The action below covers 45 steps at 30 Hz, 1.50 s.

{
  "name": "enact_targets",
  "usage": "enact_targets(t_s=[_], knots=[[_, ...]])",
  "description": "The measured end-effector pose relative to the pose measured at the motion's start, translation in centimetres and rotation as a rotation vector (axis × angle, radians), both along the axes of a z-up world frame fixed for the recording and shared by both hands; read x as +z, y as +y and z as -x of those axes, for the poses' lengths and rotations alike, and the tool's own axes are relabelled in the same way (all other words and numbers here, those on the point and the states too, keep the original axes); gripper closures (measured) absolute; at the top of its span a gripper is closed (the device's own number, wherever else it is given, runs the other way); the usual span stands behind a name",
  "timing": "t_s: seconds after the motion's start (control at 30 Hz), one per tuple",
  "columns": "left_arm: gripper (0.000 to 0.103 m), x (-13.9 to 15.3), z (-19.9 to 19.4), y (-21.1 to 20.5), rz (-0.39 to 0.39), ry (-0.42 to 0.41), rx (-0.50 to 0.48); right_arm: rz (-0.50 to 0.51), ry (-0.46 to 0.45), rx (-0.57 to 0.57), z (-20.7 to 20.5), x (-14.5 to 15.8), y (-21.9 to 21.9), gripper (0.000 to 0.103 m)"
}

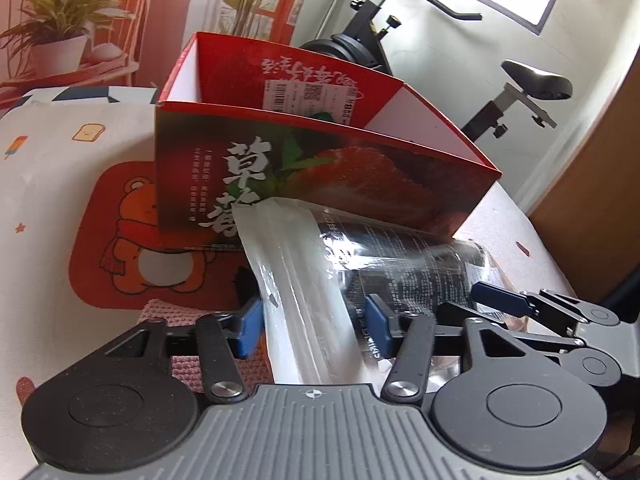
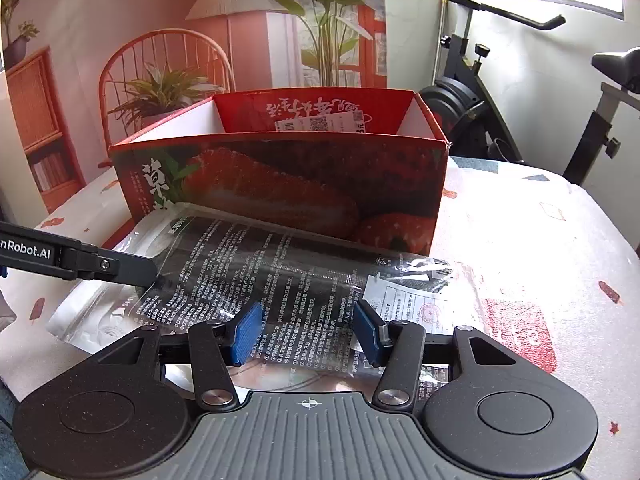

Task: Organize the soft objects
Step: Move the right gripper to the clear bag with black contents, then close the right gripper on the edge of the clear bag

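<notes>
Blue-padded jaws of the left gripper [image 1: 316, 322] fill the bottom of the left wrist view, standing partly apart with the white sealed end of a clear plastic packet [image 1: 360, 264] running between them. Whether the pads actually press on the film cannot be told. The packet is glossy, with a black printed panel covered in small white text, and its far end lies against the front wall of a red strawberry box [image 1: 320, 176] in the middle of the frame.

At the lower right of that view the right gripper [image 1: 500, 300] reaches in over the packet's other end. In the right wrist view its own jaws [image 2: 306, 330] are likewise partly spread, straddling the printed face of the packet [image 2: 280, 272]; a grip cannot be confirmed there either.

The open-topped box [image 2: 280, 184] stands upright on the table [image 2: 540, 240], which carries a pale cloth with small cartoon prints, and a white label lies inside against its back wall. A pink knitted mat [image 1: 184, 320] shows beneath the left jaws. An exercise bike [image 2: 500, 100] stands behind, at the upper right.
</notes>
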<state>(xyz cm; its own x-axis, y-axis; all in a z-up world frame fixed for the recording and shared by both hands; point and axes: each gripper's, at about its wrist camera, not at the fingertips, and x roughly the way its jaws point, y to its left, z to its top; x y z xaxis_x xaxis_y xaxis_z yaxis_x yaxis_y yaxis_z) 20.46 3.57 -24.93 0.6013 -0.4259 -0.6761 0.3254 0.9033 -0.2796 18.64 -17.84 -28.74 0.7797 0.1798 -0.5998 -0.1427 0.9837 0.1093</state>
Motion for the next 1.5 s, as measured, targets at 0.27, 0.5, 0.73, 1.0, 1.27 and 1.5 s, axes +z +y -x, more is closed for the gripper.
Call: enact_targets(t_s=[0.27, 0.5, 0.73, 1.0, 1.27, 1.5], knots=[[0.048, -0.6, 0.2, 0.1, -0.015, -0.024, -0.009, -0.007, -0.005, 0.005, 0.1, 0.0, 0.0, 0.053], [0.047, -0.9, 0.0, 0.4, -0.024, -0.020, -0.006, 0.000, -0.028, 0.000, -0.5, 1.2, -1.3, 0.055], [0.047, -0.9, -0.1, 0.4, -0.020, -0.016, -0.003, -0.049, 0.004, -0.055, -2.1, 1.1, -3.3, 0.051], [0.047, -0.9, 0.0, 0.4, -0.019, -0.014, -0.005, -0.034, -0.004, -0.092, -1.8, 0.5, -2.8, 0.039], [0.047, -0.8, 0.0, 0.4, -0.021, -0.010, -0.005, -0.063, 0.014, -0.112, -1.3, -0.2, -3.5, 0.039], [0.047, -0.8, -0.2, 0.5, -0.018, -0.001, -0.006, -0.071, 0.010, -0.088, -0.9, -0.5, -2.8, 0.039]])
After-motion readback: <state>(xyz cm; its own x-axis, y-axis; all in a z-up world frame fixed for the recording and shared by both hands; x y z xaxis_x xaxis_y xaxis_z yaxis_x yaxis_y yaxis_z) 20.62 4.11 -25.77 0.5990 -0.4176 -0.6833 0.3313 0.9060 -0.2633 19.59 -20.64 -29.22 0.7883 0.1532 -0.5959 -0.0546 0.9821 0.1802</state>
